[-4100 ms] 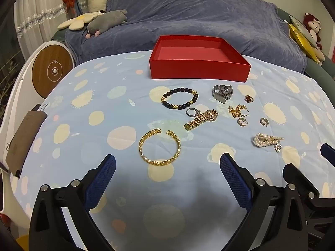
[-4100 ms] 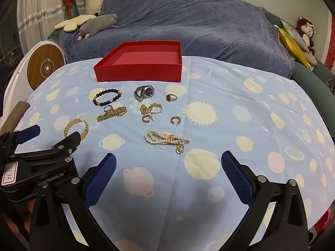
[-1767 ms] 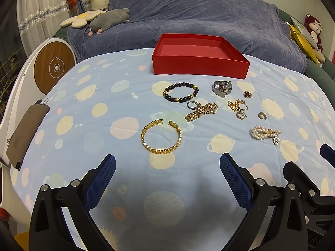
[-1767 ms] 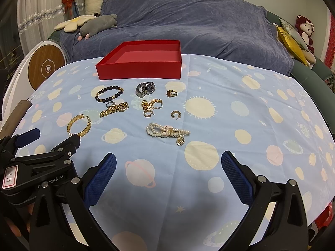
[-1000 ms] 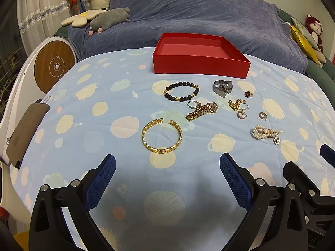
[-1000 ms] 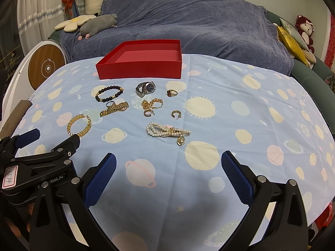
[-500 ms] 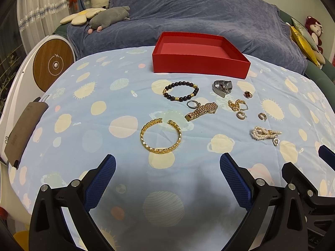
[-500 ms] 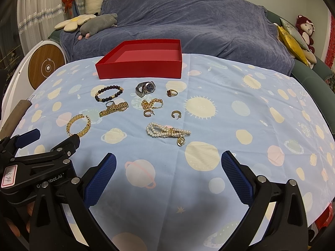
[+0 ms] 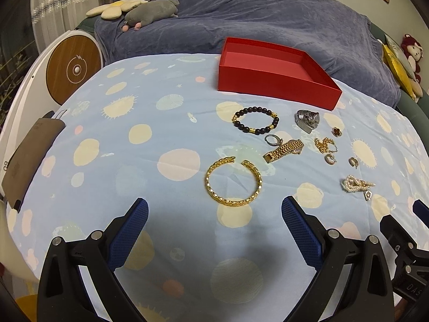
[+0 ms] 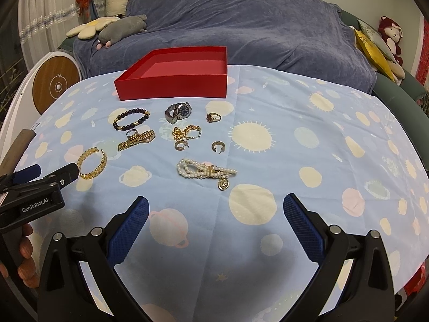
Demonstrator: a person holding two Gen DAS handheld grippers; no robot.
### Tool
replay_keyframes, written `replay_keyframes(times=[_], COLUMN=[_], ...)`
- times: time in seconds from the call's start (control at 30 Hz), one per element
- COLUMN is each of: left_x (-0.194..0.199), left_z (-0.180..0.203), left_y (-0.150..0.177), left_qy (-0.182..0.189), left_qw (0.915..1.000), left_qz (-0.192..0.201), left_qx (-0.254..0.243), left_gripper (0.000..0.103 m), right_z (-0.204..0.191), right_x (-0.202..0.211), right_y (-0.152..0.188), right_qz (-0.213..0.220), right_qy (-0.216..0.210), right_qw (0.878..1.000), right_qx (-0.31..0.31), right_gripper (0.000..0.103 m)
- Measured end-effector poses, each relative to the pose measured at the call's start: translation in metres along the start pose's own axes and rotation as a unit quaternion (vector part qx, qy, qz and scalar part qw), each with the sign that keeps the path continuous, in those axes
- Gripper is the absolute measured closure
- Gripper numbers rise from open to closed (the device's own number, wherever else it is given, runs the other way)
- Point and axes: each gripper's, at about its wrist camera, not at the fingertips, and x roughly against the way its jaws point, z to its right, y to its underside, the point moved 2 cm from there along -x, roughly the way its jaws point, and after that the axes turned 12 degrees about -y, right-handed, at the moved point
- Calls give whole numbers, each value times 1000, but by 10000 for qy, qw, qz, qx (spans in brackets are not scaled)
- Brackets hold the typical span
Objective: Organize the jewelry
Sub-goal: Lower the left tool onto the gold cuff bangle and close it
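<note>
On the tabletop (image 10: 321,161), jewelry lies scattered near the empty red box (image 10: 171,83); a gold bangle (image 9: 232,181) sits just beyond the left gripper (image 9: 214,214), a pearl bracelet (image 10: 205,172) beyond the right gripper (image 10: 215,212). Both jaws stand wide apart, holding nothing.

**Jewelry spread before an empty red box**

Just ahead of my left hand-held gripper (image 9: 214,217) lies an open gold cuff bangle (image 9: 233,180), flat, gap facing away. Beyond it sit a black bead bracelet (image 9: 255,120), a small silver ring (image 9: 272,139) touching a gold watch band (image 9: 283,150), and a silver watch (image 9: 307,120) on its side. Before my right hand-held gripper (image 10: 215,216) lies a knotted pearl strand (image 10: 205,172) with a gold charm, then two hoop earrings (image 10: 181,145), a gold chain (image 10: 186,131) and a red-stone ring (image 10: 213,117). Farthest stands the red box (image 10: 174,75), open.
</note>
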Motion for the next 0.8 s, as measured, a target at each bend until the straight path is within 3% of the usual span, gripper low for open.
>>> replay_keyframes(times=[0.6,0.7,0.8], left_x=[-45,-51,-52], left_z=[23,25,25], left_y=[-5,-6,-9], left_qy=[-123,-98,-6], left_qw=[9985,9985,9989], left_qz=[-184,-223,-193], left_qx=[-497,-497,-417], left_gripper=[5,9,19], right_z=[14,18,21], right_x=[-23,-25,-28], right_y=[-12,-11,-8], right_qz=[-254,-299,-369], right_qy=[-214,-184,-183], right_qw=[9993,9991,9989], right_qx=[-192,-219,-243], right_gripper=[5,5,5])
